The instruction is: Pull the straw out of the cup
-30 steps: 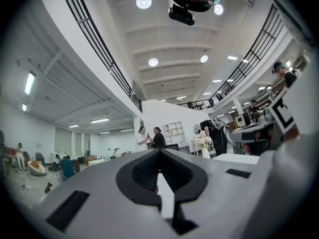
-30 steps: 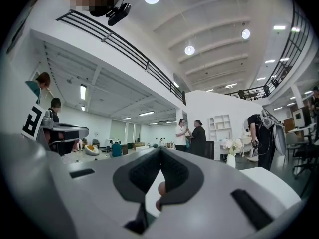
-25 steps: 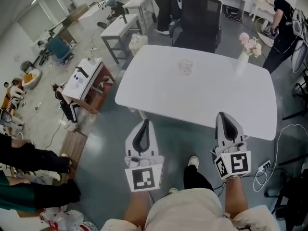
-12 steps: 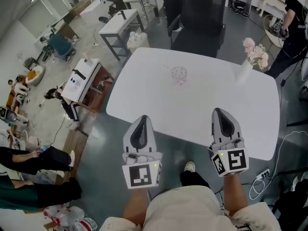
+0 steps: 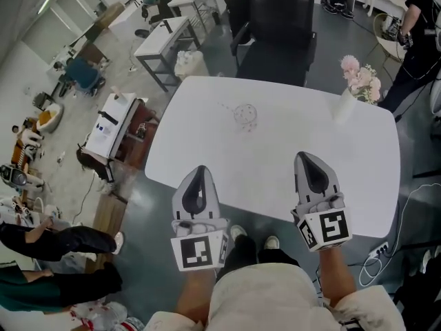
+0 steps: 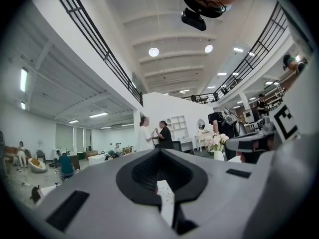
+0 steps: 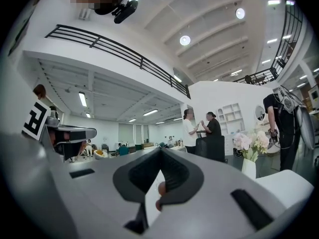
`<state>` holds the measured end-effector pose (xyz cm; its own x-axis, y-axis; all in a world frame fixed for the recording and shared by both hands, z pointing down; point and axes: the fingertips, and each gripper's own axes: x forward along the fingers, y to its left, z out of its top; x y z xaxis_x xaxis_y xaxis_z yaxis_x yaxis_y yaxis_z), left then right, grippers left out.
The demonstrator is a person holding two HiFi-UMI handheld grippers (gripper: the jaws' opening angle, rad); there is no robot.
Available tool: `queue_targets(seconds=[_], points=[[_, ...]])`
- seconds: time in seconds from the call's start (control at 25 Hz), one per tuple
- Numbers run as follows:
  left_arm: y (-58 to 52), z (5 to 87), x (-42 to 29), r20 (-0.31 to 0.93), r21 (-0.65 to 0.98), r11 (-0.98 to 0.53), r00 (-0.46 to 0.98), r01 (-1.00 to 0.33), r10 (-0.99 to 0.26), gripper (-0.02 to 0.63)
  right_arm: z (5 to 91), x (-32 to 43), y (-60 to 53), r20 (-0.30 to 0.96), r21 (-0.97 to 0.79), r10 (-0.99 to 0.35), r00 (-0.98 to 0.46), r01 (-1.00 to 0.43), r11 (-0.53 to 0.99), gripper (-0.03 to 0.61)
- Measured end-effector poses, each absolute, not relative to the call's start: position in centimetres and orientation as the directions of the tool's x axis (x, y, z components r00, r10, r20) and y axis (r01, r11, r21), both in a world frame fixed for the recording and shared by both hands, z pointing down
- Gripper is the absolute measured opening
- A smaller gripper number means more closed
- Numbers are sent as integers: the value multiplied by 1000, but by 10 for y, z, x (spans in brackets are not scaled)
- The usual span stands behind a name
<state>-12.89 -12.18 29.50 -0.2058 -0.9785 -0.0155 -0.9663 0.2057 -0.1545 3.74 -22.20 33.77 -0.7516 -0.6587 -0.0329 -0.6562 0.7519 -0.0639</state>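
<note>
Tabletop [image 5: 296,147]: cup [image 5: 245,114] well beyond L gripper [image 5: 200,170]

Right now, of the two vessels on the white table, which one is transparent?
The cup, toward the table's far edge, with a straw leaning left. The white vase at the right is opaque and holds pink flowers.

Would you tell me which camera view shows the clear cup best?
The head view: the cup stands whole on the white table. In both gripper views the jaws block nearly all of it.
</note>
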Motion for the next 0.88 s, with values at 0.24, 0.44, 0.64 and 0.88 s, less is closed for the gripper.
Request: queue_targets(seconds=[0.24, 0.44, 0.64, 0.88], points=[[-147, 305, -150, -27, -118, 198, -196, -973, -980, 5, 340, 13, -236, -28, -45, -654, -756, -652, 757, 0], [-172, 319, -179, -23, -95, 174, -173, -980, -985, 5, 344, -20, -255, -11, -8, -653, -757, -653, 757, 0], [-204, 335, -216, 13, -75, 151, -153, -986, -988, 5, 348, -57, -281, 16, -1, -666, -746, -666, 746, 0], [-249, 361, -246, 39, -37, 72, -73, -997, -997, 5, 362, -97, -316, 56, 11, -688, -724, -688, 725, 0]])
